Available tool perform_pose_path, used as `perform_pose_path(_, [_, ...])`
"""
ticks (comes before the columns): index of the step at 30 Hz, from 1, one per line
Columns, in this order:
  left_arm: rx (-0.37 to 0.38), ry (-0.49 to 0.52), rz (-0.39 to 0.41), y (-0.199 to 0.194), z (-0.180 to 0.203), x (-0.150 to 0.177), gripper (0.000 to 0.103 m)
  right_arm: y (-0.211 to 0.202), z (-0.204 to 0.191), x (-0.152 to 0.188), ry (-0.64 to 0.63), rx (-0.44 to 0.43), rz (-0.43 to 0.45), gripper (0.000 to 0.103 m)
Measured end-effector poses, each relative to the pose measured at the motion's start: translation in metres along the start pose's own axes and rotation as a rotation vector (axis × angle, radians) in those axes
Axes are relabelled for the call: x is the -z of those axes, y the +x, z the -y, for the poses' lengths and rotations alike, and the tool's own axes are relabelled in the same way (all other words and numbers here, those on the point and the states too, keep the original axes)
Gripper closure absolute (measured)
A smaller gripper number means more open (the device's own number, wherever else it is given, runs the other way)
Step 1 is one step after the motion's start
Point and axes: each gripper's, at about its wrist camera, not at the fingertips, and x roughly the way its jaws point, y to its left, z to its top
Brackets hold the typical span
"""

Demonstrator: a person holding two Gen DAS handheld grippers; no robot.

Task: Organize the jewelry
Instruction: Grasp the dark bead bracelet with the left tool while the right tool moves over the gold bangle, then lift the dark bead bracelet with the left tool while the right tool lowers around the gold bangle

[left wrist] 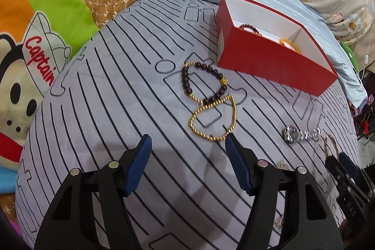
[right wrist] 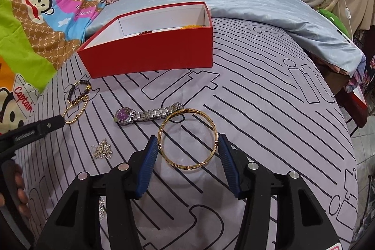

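Striped bedspread (right wrist: 269, 109) | gold bangle (right wrist: 187, 138) lain flat between right gripper (right wrist: 187, 148) pads, part-open, grip unconfirmed | left gripper (left wrist: 187, 144) open, empty, gold chain (left wrist: 212, 118) just ahead

Two fisheye wrist views, each angled steeply down and close over the striped bed cover (left wrist: 98, 95), left from the left side, right from the right, sharing the red box (left wrist: 269, 60), watch (right wrist: 145, 114) and beaded bracelet (right wrist: 78, 91).
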Motion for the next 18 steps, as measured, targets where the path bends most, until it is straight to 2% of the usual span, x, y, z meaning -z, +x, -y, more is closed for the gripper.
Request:
perform_pose_path(6, [-0.011,0.018,-0.013,0.016,0.003,-0.01,0.059,-0.003,-0.002,0.0,0.002,-0.013,0.0,0.052])
perform_pose_path(10, [-0.045,0.062,0.011,0.019,0.008,-0.01,0.066,-0.005,-0.002,-0.001,0.003,-0.019,0.002,0.052])
perform_pose_path(14, [-0.04,0.09,0.014,0.021,0.012,-0.011,0.095,-0.005,-0.002,-0.002,0.006,-0.023,0.003,0.052])
perform_pose_path(18, [-0.012,0.089,0.007,0.018,0.011,-0.011,0.099,-0.007,-0.002,-0.001,0.006,-0.025,0.005,0.052])
